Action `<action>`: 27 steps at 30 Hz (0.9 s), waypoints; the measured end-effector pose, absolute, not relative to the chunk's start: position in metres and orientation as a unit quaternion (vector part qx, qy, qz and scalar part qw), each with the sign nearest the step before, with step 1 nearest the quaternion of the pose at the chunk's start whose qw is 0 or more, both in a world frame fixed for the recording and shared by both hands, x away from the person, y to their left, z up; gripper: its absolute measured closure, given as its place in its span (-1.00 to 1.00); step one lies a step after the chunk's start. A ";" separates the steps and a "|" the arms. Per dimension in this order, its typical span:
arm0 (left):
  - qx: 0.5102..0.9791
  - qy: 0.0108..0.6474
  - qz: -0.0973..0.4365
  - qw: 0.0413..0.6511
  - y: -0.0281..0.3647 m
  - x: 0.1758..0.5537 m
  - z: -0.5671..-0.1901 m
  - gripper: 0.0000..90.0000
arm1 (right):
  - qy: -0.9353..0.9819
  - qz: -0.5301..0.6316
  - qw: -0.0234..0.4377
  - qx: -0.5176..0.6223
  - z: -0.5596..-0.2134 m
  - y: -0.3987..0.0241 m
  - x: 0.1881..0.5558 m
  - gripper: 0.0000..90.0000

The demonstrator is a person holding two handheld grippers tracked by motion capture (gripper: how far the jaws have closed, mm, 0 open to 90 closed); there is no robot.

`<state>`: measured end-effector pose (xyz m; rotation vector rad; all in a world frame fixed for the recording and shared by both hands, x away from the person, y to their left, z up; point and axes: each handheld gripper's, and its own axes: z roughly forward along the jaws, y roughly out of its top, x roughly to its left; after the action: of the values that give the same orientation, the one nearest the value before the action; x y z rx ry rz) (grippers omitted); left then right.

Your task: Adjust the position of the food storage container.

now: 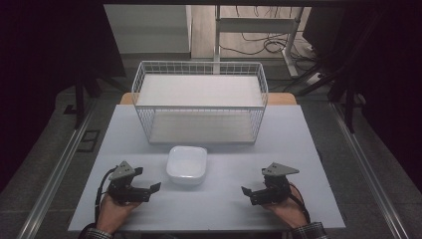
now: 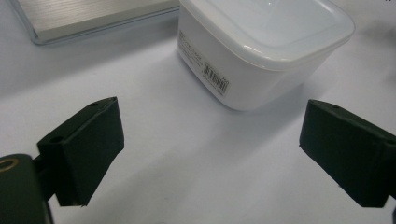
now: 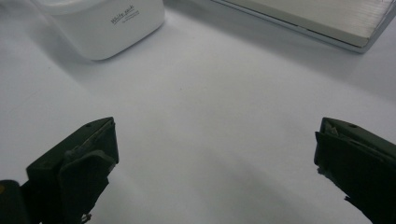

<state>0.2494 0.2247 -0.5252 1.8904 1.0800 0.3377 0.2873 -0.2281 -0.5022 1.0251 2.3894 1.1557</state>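
The left gripper rests on the white table with its jaws spread wide and nothing between them; the right gripper sits the same way, jaws wide apart and empty. A white lidded plastic container stands ahead of both, between them, closer to the left jaws and touching neither.

From above, a white wire basket stands beyond the container, with a shelf at its top and a pale board at its bottom.

The left gripper view brings the container close, just ahead of the gap between the jaws and toward the right-hand one. Its translucent lid shows, and a small barcode sticker and a printed label on the side wall, too small to read.

In the right gripper view the container sits far ahead of the left-hand jaw. Its side carries writing that appears to read "White pack". The basket's board edge runs ahead of the right-hand jaw.
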 end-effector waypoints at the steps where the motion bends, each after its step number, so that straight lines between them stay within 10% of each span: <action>1: 0.765 0.436 0.138 0.453 0.224 0.250 -0.525 -0.83 | 0.830 0.403 0.147 0.357 -0.502 -0.227 0.288 -0.98; 27: 0.766 0.435 0.194 0.431 0.219 0.280 -0.529 -0.62 | 0.825 0.420 0.138 0.352 -0.497 -0.198 0.308 -0.46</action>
<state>0.2800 0.2191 -0.5288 1.9104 1.0854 0.4841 0.3079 -0.1979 -0.4975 1.0172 2.3870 1.2146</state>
